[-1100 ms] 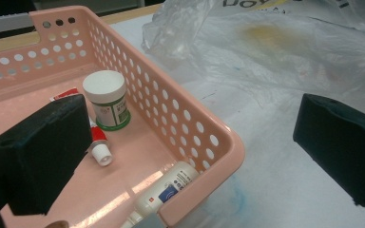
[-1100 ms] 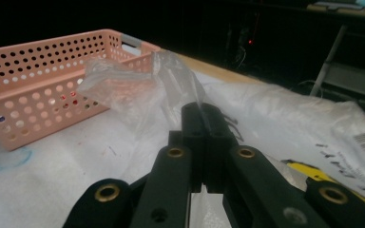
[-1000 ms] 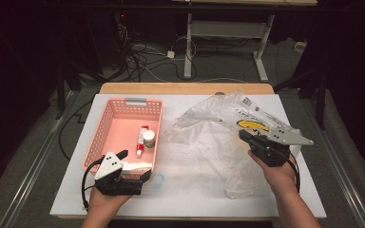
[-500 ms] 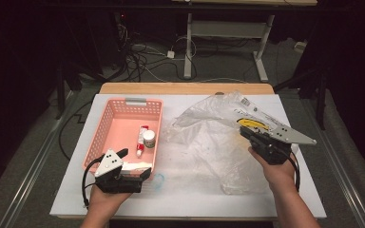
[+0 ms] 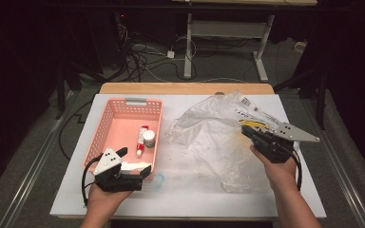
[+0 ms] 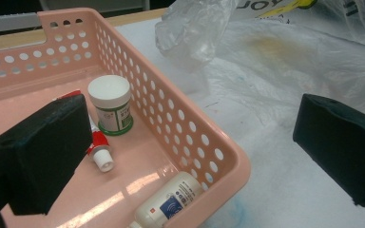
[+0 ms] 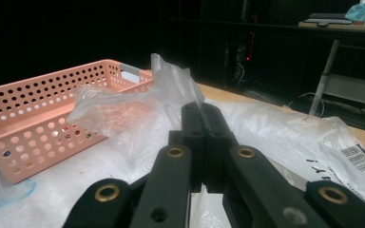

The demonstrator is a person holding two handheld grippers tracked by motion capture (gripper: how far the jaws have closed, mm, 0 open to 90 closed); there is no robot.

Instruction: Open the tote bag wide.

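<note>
We recorded a white table (image 5: 195,199) carrying a pink perforated basket (image 5: 108,124) on its left half and a clear, crumpled plastic bag (image 5: 218,142) spread over its right half, the two lying just beside each other without overlapping in the high view. Basket contents: a small white jar with a green label (image 6: 110,105) standing upright, a red-and-white tube (image 6: 100,149) lying just beside it with its white cap toward the near wall, and a white bottle with a printed label (image 6: 168,202) lying on its side in the near corner. Left gripper (image 5: 145,172) — we saw it at the basket's near right corner, its jaws spread wide apart with nothing between the pads; in the left gripper view one jaw stood over the basket floor and the other over the table outside the wall. Right gripper (image 7: 202,116) — we found its jaws pressed together on a fold of the bag, a thin peak of clear film rising from between the tips in the right gripper view. That pinched part stood lifted above the table, while the rest of the bag lay flat around it. The bag bore a white label with a barcode (image 7: 359,159) and a yellow printed mark (image 5: 261,124) near the right gripper. A faint blue scribble (image 7: 12,194) marked the table near the basket's corner.
</note>
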